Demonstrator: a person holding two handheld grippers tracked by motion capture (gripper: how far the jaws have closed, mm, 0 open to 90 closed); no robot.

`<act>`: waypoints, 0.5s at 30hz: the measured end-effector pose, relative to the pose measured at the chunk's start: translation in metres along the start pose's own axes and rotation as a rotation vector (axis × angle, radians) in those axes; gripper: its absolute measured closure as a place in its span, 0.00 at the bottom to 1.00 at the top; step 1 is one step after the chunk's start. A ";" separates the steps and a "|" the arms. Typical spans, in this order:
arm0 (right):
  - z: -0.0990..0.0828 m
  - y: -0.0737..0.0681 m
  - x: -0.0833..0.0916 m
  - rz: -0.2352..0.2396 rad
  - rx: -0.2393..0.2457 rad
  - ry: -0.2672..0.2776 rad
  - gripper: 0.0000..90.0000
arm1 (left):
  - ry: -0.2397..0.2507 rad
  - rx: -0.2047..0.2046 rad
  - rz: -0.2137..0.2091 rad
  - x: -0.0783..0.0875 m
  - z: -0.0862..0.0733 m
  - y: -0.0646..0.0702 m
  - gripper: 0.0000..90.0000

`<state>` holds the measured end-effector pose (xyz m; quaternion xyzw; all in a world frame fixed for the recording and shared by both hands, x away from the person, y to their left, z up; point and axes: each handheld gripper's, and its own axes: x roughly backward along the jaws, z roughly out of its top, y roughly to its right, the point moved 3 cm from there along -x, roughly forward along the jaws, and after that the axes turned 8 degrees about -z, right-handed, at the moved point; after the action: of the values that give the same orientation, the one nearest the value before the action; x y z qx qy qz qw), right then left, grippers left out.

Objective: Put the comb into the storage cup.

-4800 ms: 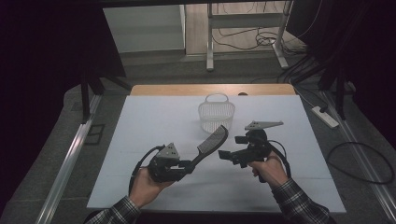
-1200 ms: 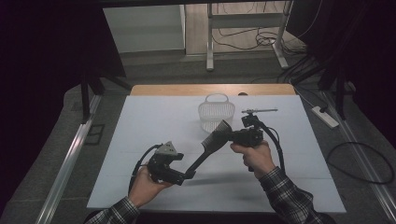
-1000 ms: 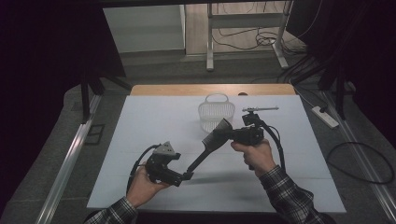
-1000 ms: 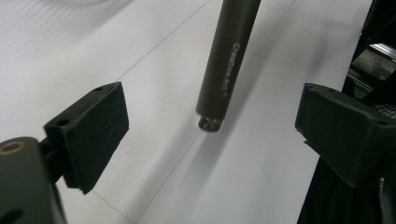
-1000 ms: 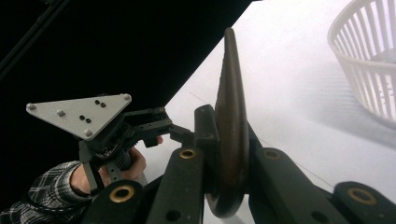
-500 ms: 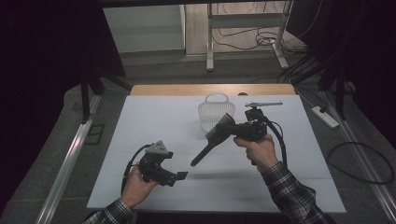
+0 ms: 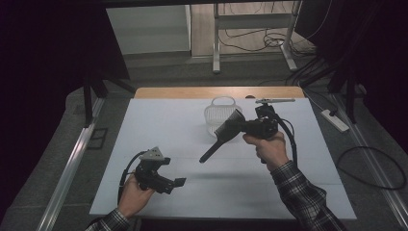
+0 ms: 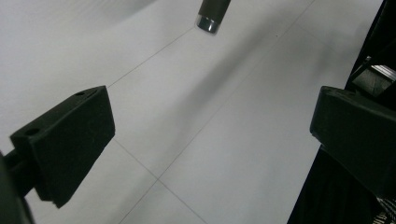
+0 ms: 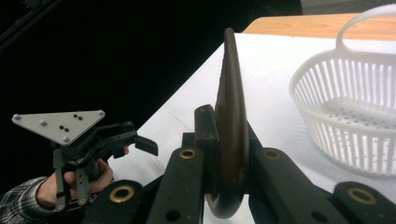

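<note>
The right tongs [image 7: 250,128] gripped the brush [image 7: 224,136] by its head, above the surface [image 7: 159,120] at the basket's [image 7: 217,115] seven o'clock, so the long handle might strike the rim, while the left tongs [image 7: 179,183], just opened, held nothing; the bristles stayed hard to see.

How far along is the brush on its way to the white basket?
Done: the handover. The left gripper has just been opening, with nothing between its jaws, and sits low on the table. In hand: the right gripper is shut on the brush, holding it in the air beside the basket. Left: probably lowering the brush into the basket, which looks empty.
</note>
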<state>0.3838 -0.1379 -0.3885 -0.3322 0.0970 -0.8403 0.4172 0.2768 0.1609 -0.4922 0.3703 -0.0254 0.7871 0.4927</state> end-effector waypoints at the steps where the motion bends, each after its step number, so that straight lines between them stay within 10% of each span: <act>1: 0.002 0.002 0.000 -0.005 0.004 0.005 0.95 | 0.004 0.002 0.003 0.001 -0.001 0.000 0.00; 15: 0.017 0.008 0.000 -0.046 0.023 0.024 0.95 | 0.011 0.012 0.026 0.013 -0.018 -0.005 0.00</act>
<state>0.3996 -0.1415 -0.3796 -0.3193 0.0847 -0.8547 0.4005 0.2678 0.1801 -0.4990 0.3685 -0.0225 0.7956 0.4803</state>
